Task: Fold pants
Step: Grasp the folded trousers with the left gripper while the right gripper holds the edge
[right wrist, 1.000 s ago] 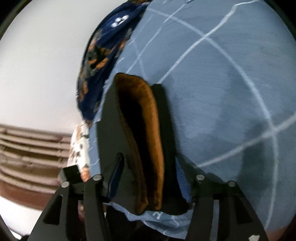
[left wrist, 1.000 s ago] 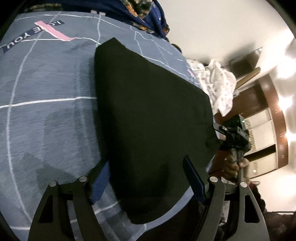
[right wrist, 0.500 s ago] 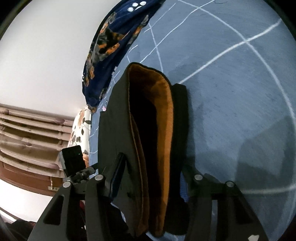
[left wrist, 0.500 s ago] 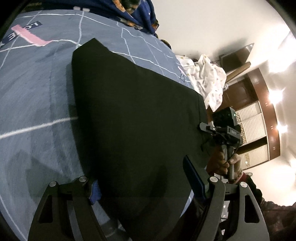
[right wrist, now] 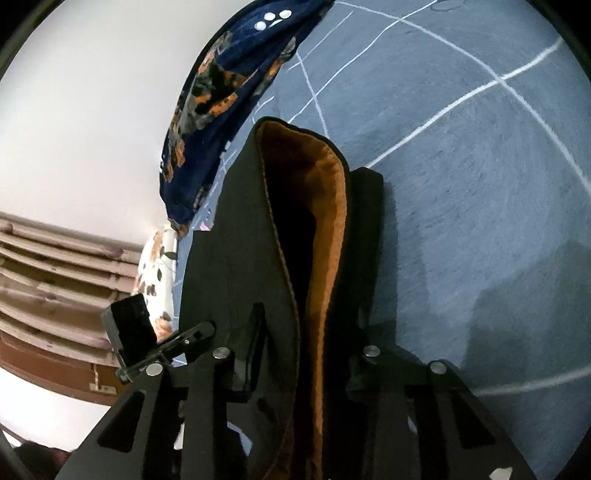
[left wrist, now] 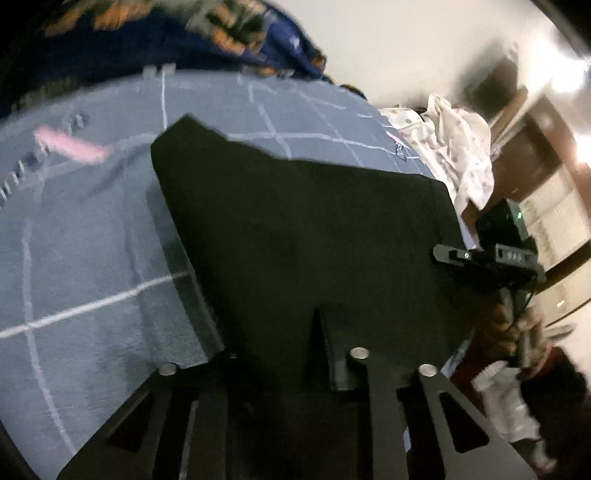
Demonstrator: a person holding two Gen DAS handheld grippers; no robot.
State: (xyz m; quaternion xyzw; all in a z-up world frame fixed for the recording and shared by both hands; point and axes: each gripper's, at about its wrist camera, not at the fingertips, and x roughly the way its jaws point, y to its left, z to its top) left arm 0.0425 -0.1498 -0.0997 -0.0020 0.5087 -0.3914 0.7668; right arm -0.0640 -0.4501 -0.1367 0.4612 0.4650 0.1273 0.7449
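The black pants (left wrist: 303, 229) lie folded on a grey-blue bedspread (left wrist: 81, 266) with white lines. My left gripper (left wrist: 280, 332) has closed on the near edge of the pants; the cloth fills the gap between its fingers. In the right wrist view the pants (right wrist: 229, 258) show an orange lining (right wrist: 325, 221) at the open waist. My right gripper (right wrist: 306, 332) is shut on that waist edge. The right gripper also shows in the left wrist view (left wrist: 487, 258) at the far right edge of the pants.
A dark blue patterned cloth (right wrist: 229, 74) lies at the far edge of the bed, also in the left wrist view (left wrist: 221, 33). A white spotted cloth (left wrist: 461, 151) lies at the right. A white wall and wooden furniture (left wrist: 532, 155) stand beyond.
Both grippers have closed on the pants' near edge. The left gripper has moved forward over the cloth; the view now blurs with motion.
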